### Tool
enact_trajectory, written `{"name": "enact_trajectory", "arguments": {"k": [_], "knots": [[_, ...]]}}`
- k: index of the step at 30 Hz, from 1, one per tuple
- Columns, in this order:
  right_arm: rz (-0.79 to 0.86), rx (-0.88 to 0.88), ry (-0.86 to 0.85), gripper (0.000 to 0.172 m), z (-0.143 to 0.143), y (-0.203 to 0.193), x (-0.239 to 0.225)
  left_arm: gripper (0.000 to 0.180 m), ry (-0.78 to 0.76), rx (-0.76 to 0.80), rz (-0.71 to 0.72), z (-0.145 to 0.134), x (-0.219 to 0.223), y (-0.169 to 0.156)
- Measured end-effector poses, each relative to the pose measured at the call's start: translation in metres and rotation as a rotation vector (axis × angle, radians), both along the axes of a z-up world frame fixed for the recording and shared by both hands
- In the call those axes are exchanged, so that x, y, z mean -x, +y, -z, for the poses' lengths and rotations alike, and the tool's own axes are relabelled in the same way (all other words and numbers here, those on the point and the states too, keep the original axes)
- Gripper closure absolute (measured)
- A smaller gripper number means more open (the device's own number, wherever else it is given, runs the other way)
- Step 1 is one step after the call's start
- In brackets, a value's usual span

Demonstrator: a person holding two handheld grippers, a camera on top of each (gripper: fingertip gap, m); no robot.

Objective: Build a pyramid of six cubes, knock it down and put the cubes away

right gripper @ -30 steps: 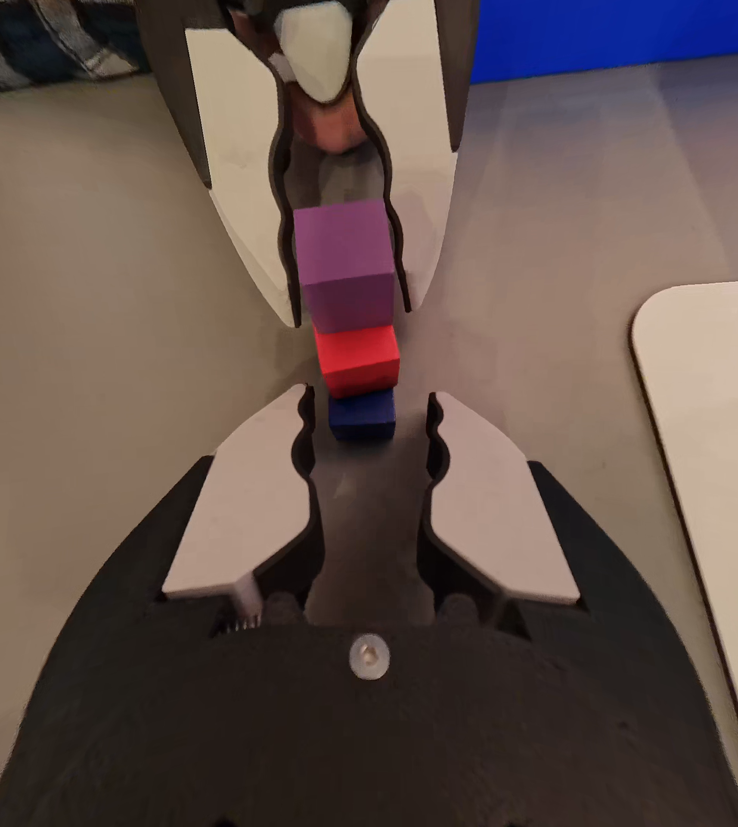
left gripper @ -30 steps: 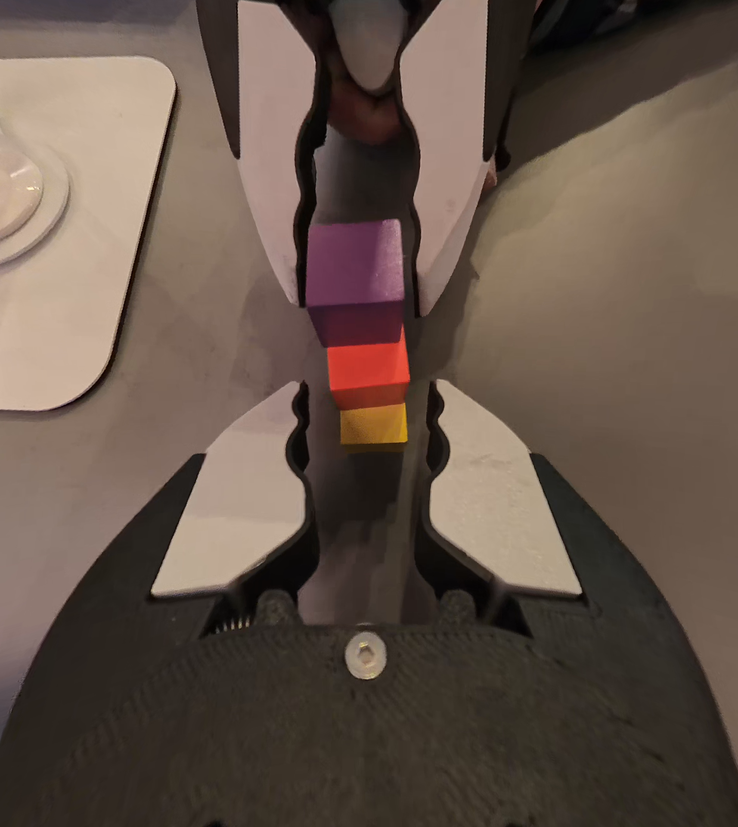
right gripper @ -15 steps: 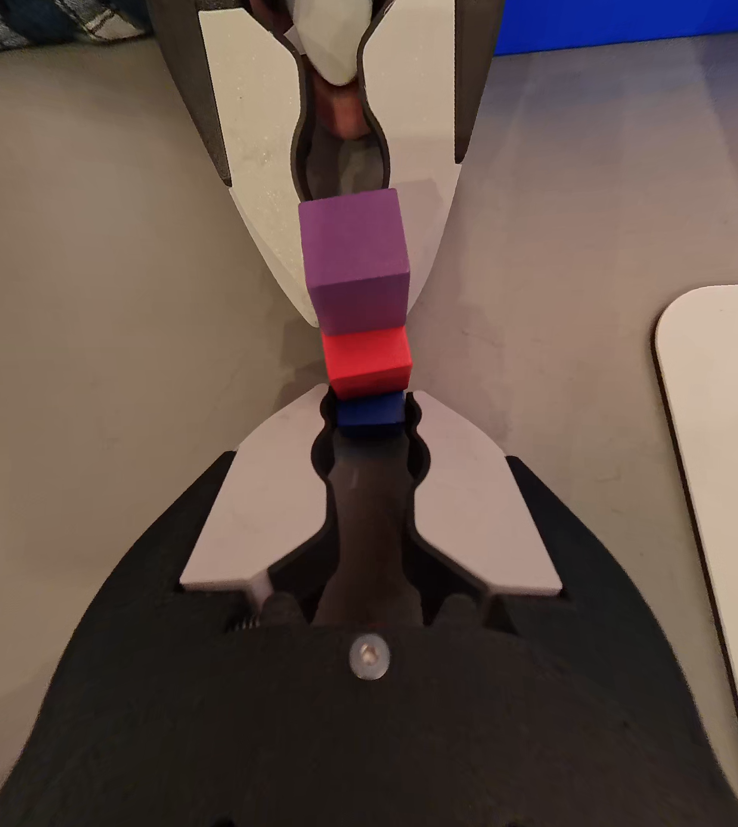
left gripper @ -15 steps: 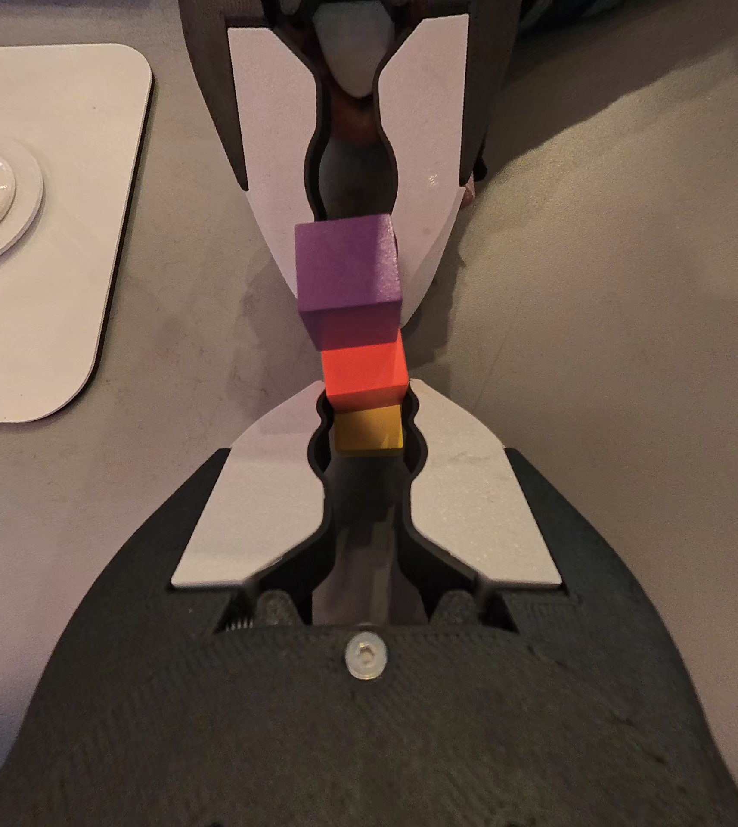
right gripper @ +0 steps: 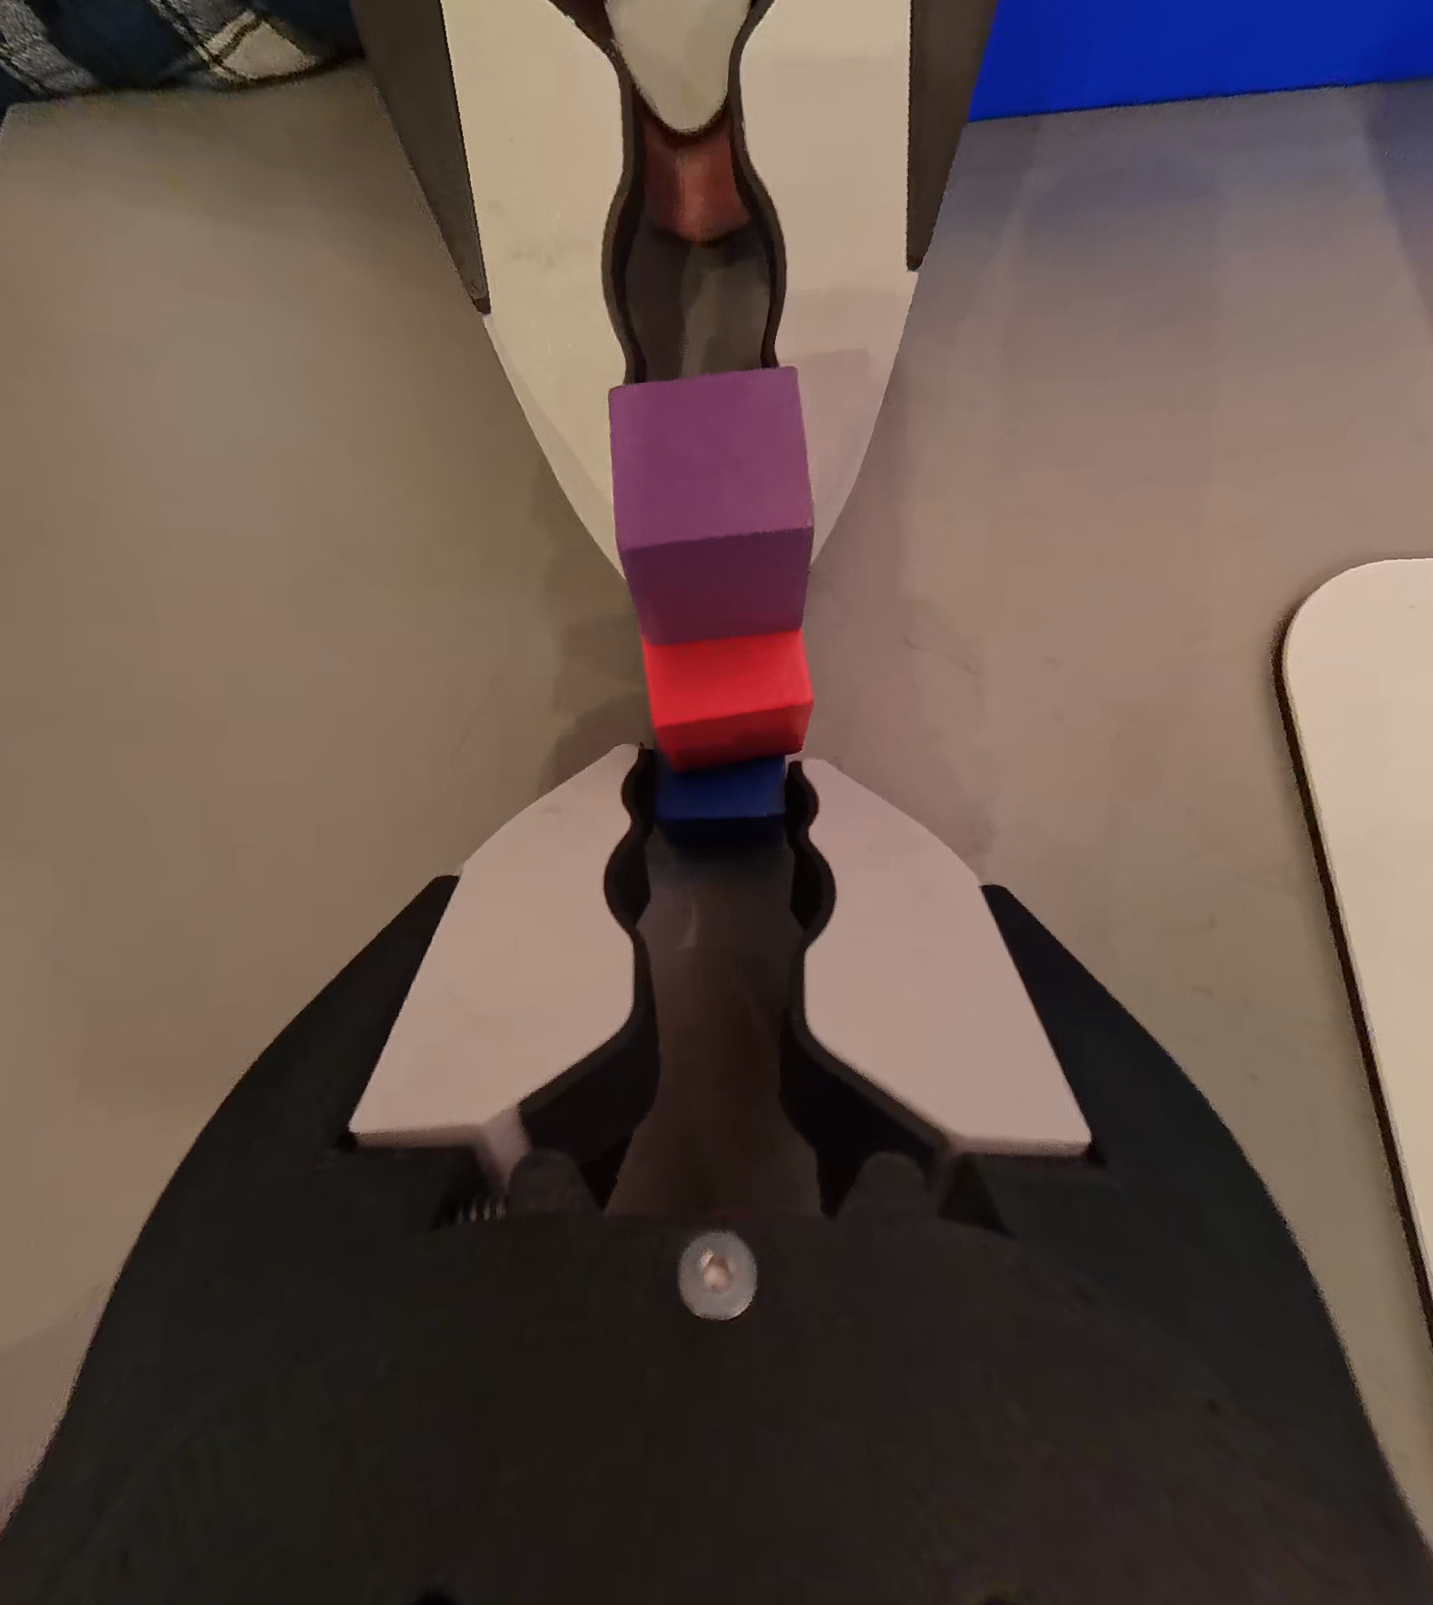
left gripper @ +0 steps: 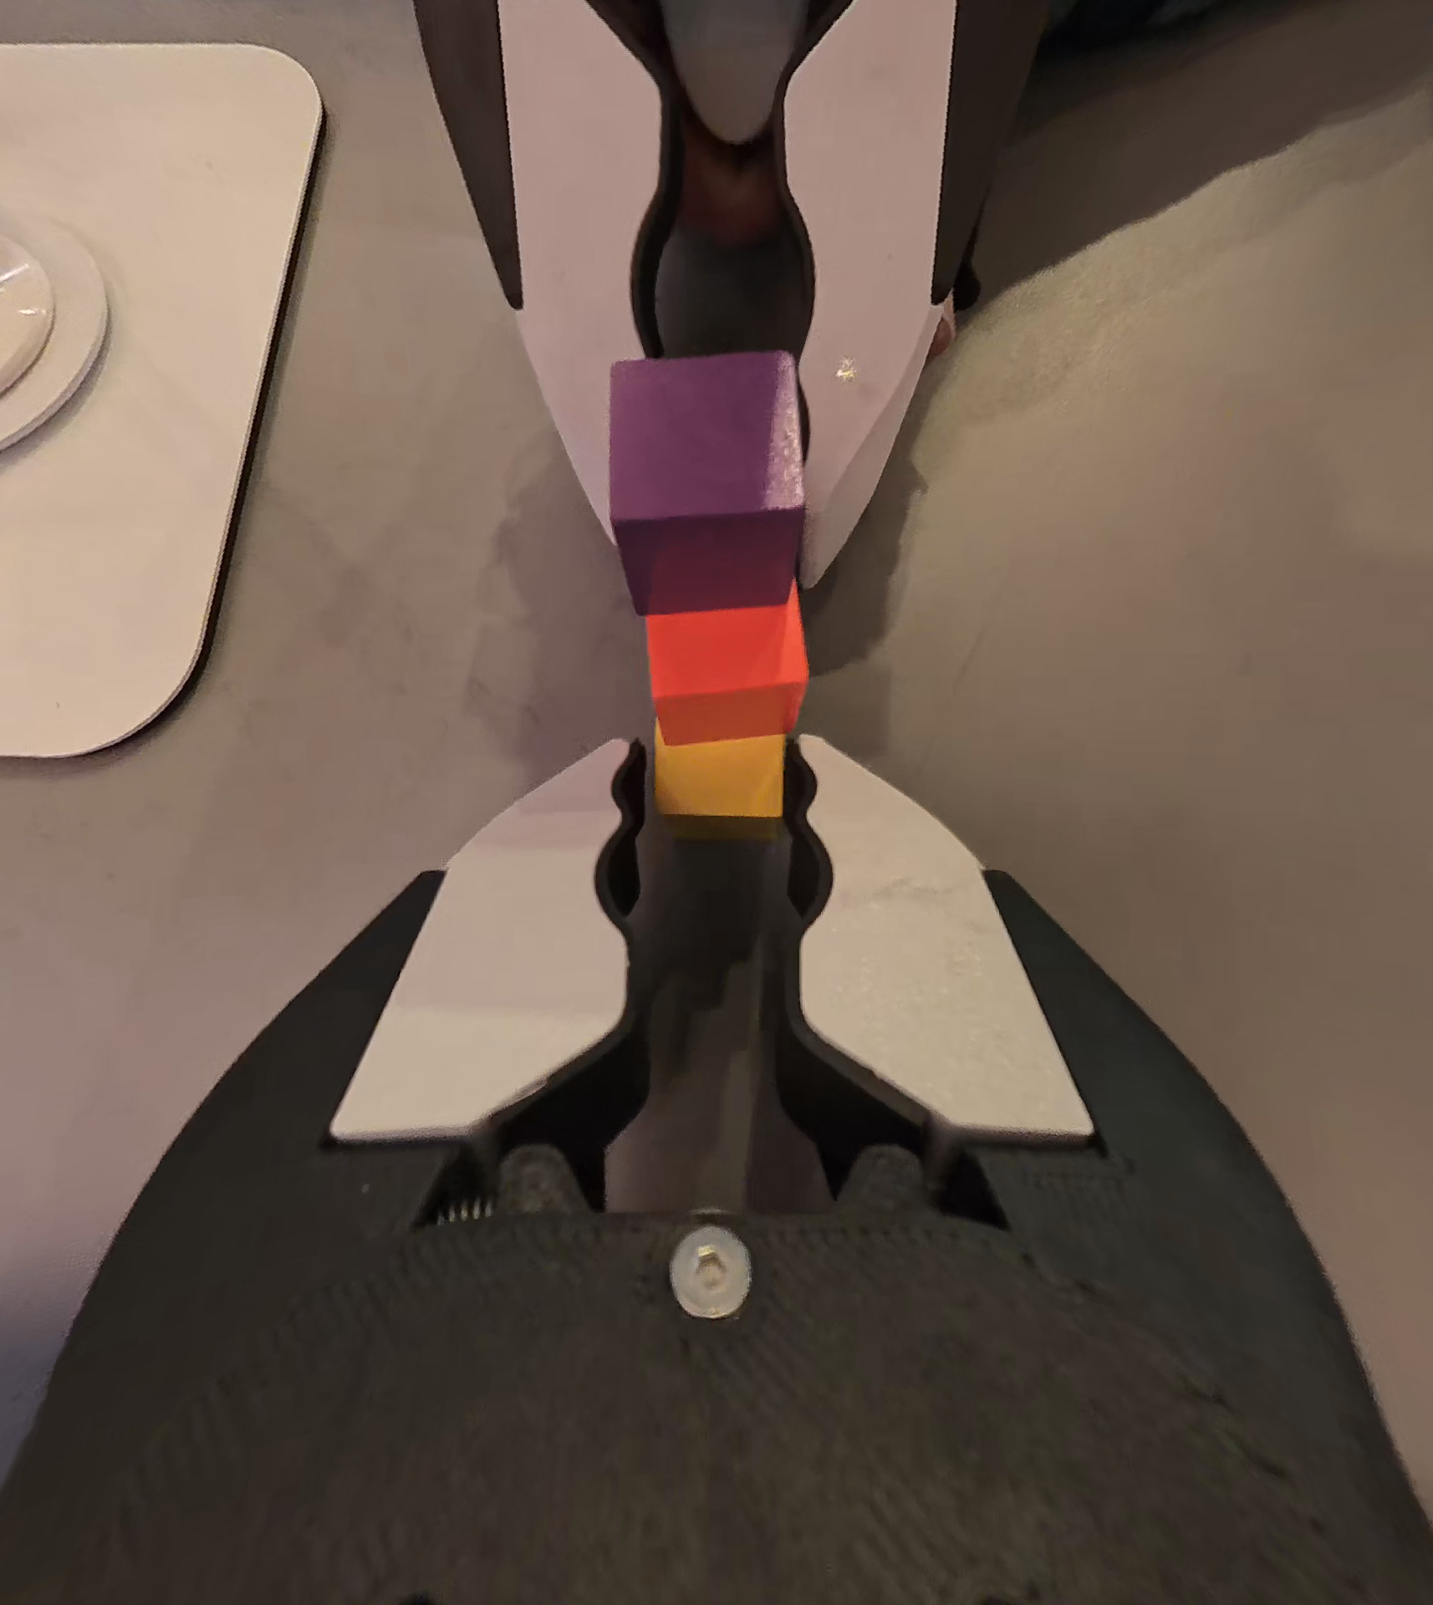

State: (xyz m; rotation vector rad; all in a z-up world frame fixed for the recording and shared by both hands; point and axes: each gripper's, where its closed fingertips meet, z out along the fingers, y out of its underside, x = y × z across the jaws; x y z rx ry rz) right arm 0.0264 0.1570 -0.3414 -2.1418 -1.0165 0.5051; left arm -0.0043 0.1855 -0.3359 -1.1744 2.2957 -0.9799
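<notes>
- The pyramid of painted wooden cubes stands on the grey table. From each end I see only three: the purple cube (left gripper: pixel 709 452) on top, the red cube (left gripper: pixel 726 669) under it, and an end cube at the bottom.
- The left gripper (left gripper: pixel 717 782) has its jaws narrowed on the yellow cube (left gripper: pixel 717 777), pads against both sides.
- The right gripper (right gripper: pixel 720 792), opposite the pyramid, grips the dark blue cube (right gripper: pixel 717 795) in the same way.
- I think both hold the bottom ends to pull them out, so the pyramid falls.
- The white rounded mat (left gripper: pixel 88 391) lies apart from the pyramid, perhaps for putting away.
</notes>
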Motion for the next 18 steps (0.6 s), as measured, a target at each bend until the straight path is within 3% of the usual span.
{"name": "enact_trajectory", "arguments": {"k": [12, 14, 18], "knots": [[0.004, -0.003, -0.002, 0.140, -0.001, -0.001, 0.002, 0.152, 0.004, -0.021, 0.011, 0.002, -0.001, -0.002], [0.007, -0.013, 0.010, 0.128, -0.003, 0.000, 0.001, 0.143, 0.001, -0.023, 0.008, 0.002, -0.001, -0.002], [0.005, -0.033, 0.072, 0.125, -0.012, -0.002, 0.003, 0.126, -0.031, 0.001, -0.005, -0.006, -0.002, -0.002]]}}
